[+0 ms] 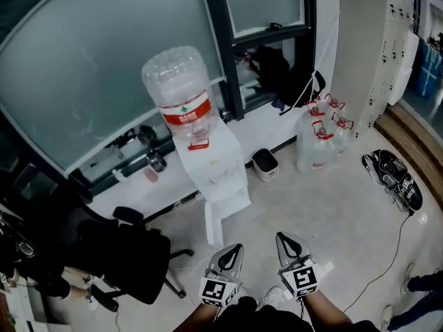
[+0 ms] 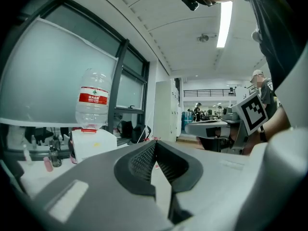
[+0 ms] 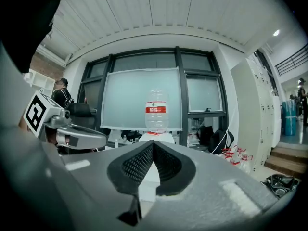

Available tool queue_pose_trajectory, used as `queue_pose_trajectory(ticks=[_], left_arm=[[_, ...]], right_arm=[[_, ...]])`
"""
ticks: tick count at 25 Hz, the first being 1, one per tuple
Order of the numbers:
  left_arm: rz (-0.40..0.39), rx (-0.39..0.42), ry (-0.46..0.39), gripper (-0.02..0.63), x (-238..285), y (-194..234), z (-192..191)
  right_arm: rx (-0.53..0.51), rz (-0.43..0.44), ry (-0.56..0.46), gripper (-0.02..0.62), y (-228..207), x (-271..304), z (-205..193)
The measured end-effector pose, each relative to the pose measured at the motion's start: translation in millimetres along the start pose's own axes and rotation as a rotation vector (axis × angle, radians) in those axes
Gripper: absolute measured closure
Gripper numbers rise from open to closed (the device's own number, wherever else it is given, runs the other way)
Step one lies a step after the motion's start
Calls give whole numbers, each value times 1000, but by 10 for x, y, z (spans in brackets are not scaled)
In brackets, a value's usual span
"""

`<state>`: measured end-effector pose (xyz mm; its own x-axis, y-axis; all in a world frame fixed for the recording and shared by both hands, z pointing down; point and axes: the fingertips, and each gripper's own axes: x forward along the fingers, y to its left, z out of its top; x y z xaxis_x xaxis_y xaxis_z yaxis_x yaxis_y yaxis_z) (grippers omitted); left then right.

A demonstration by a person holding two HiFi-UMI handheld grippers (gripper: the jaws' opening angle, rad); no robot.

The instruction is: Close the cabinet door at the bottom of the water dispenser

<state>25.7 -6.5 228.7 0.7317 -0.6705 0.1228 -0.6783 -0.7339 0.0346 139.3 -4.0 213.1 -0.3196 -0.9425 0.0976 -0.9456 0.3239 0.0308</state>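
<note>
The white water dispenser (image 1: 216, 159) stands against the window ledge with a clear bottle (image 1: 178, 88) upside down on top. Its bottom cabinet door (image 1: 212, 224) is swung out toward me at the left of the opening. Both grippers hang low in the head view, apart from the dispenser. My left gripper (image 1: 232, 252) and my right gripper (image 1: 286, 241) are shut with nothing between the jaws. The left gripper view shows its shut tips (image 2: 155, 144) and the dispenser (image 2: 94, 144) far left. In the right gripper view the shut tips (image 3: 153, 144) point straight at the dispenser (image 3: 157, 137).
A black office chair (image 1: 128, 253) stands left of the dispenser. A small bin (image 1: 265, 163) and several water jugs (image 1: 322, 140) stand to its right by the wall. Black shoes (image 1: 393, 176) and a cable (image 1: 394, 251) lie on the floor at right.
</note>
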Motion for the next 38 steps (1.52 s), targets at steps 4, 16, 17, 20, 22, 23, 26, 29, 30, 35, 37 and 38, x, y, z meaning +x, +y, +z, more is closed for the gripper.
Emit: queue_pose_trajectory(ticks=[4, 16, 17, 20, 22, 23, 26, 29, 30, 35, 37, 38], left_arm=[[15, 42, 1, 588, -52, 258, 2], [107, -14, -14, 588, -237, 1060, -124], [113, -7, -6, 588, -243, 1103, -146], [143, 15, 6, 588, -247, 1245, -227], [185, 20, 16, 588, -239, 1378, -266], [211, 14, 30, 588, -239, 1449, -300], [269, -15, 43, 588, -228, 1608, -385], [305, -35, 48, 588, -189, 1687, -466], [318, -44, 54, 588, -170, 1713, -503], [372, -74, 58, 588, 17, 1929, -871], [378, -65, 71, 588, 96, 1996, -1075], [385, -65, 71, 588, 135, 2035, -1180]], right_arm=[[16, -7, 8, 592, 29, 239, 24], [-111, 116, 57, 592, 523, 903, 35], [-114, 124, 57, 592, 537, 938, 30], [-109, 152, 49, 592, 591, 1050, -11], [-112, 180, 47, 592, 619, 1153, -31], [-109, 193, 46, 592, 621, 1208, -32], [-112, 229, 57, 592, 594, 1359, -63], [-119, 252, 78, 592, 554, 1477, -180], [-111, 256, 82, 592, 535, 1516, -234], [-73, 260, 78, 592, 402, 1831, -574], [-63, 262, 64, 592, 375, 1934, -738], [-56, 264, 60, 592, 371, 1980, -837]])
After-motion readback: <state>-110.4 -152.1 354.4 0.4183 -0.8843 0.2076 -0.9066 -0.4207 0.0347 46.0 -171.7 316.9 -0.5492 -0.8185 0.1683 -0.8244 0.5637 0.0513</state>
